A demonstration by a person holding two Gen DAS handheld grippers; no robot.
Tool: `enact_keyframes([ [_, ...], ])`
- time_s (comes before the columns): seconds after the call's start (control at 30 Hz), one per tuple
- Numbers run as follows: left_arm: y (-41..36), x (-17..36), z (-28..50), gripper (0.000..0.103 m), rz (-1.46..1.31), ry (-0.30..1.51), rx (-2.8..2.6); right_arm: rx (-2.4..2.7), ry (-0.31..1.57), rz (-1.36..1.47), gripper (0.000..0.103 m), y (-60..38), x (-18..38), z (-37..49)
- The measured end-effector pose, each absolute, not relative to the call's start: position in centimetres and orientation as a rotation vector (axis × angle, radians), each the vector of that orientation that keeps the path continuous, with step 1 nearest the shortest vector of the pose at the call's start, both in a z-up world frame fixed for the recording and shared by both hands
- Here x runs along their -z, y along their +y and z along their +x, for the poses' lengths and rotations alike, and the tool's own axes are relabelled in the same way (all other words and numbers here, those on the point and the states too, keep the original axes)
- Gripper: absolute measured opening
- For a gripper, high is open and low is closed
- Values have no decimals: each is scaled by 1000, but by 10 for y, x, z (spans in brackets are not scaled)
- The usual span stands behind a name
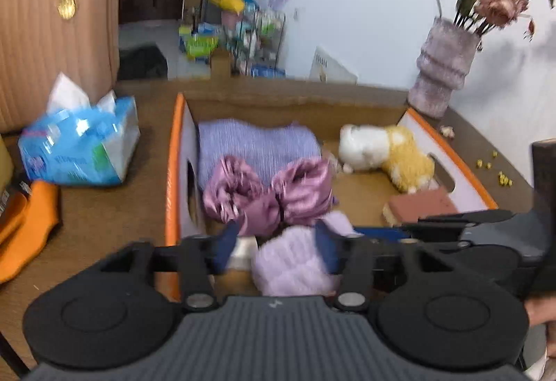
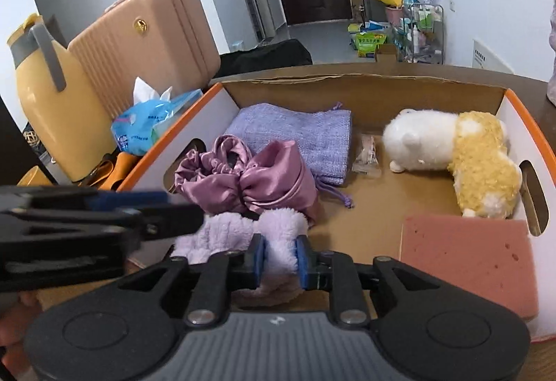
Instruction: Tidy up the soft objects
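Near edge of the cardboard box (image 2: 365, 85): fluffy lilac cloth (image 2: 226, 231), bunched up, partly over the rim, just in front of a pink satin pouch (image 2: 243, 179).

Right gripper (image 2: 281, 257): clenched on one fold of the fluffy lilac cloth, blue pads pressed against the pile on both sides.

Left gripper (image 1: 276, 249): released, fingers spread wide around the other end of the cloth, with a visible gap beside one pad. Seen side-on from the right wrist, low at the left, above the cloth's end.

Inside the box, further back: a lilac knitted bag (image 2: 299, 134) lying flat under the pouch's far side, a small clear packet (image 2: 366, 155) beside it, a white and yellow plush toy (image 2: 451, 144) along the right wall, a pink sponge (image 2: 465, 262) in the near right corner.

Outside, on the brown table (image 1: 114, 207): a blue tissue pack (image 1: 80, 148) left of the box, a pink suitcase (image 1: 52, 33) behind it, a vase (image 1: 441, 68) of dried flowers at the far right corner.
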State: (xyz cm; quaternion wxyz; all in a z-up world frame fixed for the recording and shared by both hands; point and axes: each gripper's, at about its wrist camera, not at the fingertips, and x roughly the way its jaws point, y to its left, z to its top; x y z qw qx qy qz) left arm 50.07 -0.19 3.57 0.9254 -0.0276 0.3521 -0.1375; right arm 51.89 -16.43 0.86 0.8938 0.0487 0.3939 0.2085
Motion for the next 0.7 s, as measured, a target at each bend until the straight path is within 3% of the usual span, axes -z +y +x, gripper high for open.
enact_keyframes([
  [0.07,0,-46,493,61,-37,692,269,-415,832,104,37,-170,-11,524],
  [0.13,1,-58,490,63,-26,683,251,-404,826,111,55,-176,-19,519],
  [0.33,10,-110,446,74,9,589,197,-362,672,65,67,-214,-84,477],
  [0.47,21,-146,397,77,19,492,156,-315,539,11,71,-244,-137,429],
  [0.57,29,-162,362,80,9,453,146,-277,448,-25,81,-272,-165,386],
  [0.7,25,-175,333,80,24,423,133,-247,400,-15,82,-295,-184,347],
])
